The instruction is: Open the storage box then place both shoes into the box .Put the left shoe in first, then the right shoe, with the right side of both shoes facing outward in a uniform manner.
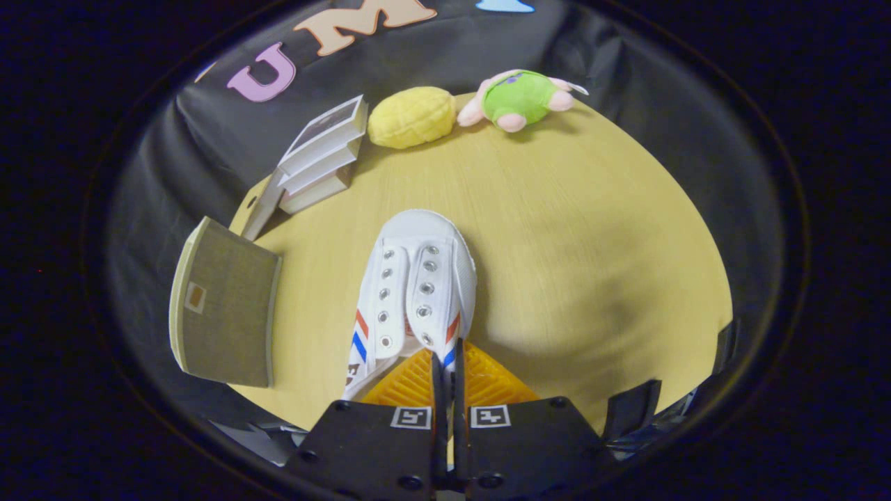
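Note:
A white canvas shoe (418, 278) with red and blue side stripes and bare eyelets lies just ahead of my fingers, its toe pointing away from me. My gripper (445, 363) is shut on the thin edge of the shoe's opening on its right side, with the jaws almost touching. A soft shadow falls on the wooden table (592, 229) to the shoe's right, so the shoe seems to hang a little above it. To the left of the shoe stands a tan-grey box (223, 306) with a small label on its face.
Beyond the tan box, a stack of white flat boxes (324, 156) has a flap (259, 209) leaning down beside it. A yellow peanut-shaped toy (412, 116) and a green and pink plush (522, 99) lie at the table's far edge.

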{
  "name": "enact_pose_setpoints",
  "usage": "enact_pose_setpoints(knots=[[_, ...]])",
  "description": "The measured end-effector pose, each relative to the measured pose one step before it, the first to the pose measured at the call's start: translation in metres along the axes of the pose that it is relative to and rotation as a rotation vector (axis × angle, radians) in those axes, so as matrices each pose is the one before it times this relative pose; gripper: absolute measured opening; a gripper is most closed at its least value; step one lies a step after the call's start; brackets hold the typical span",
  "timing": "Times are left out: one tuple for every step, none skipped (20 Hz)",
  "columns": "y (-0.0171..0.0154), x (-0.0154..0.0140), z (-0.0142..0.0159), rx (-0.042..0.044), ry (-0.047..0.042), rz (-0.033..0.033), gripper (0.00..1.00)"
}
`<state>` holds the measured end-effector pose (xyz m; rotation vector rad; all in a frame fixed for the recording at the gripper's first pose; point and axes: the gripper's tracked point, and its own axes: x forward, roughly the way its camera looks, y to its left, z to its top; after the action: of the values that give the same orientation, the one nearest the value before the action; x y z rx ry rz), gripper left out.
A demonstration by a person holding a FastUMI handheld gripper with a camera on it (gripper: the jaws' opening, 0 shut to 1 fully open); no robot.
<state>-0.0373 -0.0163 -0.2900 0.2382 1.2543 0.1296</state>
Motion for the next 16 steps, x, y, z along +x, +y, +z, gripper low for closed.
enact_pose_setpoints(knots=[[0.00739,-0.0038,0.00155,0.00963,-0.00496,0.00209,0.07],[0.00875,-0.00418,0.0012,0.00488,-0.00958,0.00299,0.07],[0.00954,-0.00518,0.0023,0.0061,-0.008,0.00426,0.07],[0.01066,-0.00398,0.00109,0.0088,-0.00626,0.0086,0.07],[0.01237,-0.00513,0.00163,0.01137,-0.00714,0.0121,0.07],[0.01311,-0.00389,0.00146,0.01035,-0.00282,0.01479,0.07],[0.01389,-0.00299,0.00238,0.00743,-0.00672,0.01493,0.07],[0.01218,-0.00348,0.00028,0.00381,-0.00232,0.01131,0.07],[0.01344,-0.00321,0.00259,-0.00175,-0.00632,0.01216,0.07],[0.01319,-0.00339,0.00148,-0.00193,-0.0096,0.01089,0.07],[0.01322,-0.00392,0.00165,-0.00697,-0.00705,0.01212,0.07],[0.01267,-0.0051,0.00154,-0.0061,-0.00793,0.013,0.07],[0.01388,-0.00208,0.00161,-0.0035,-0.00342,0.01453,0.07],[0.01405,-0.00134,-0.00018,-0.00008,0.0004,0.01505,0.07],[0.01463,-0.00061,0.00163,-0.00132,-0.00096,0.01489,0.07],[0.01249,0.0001,0.00269,-0.00815,-0.00307,0.01413,0.07]])
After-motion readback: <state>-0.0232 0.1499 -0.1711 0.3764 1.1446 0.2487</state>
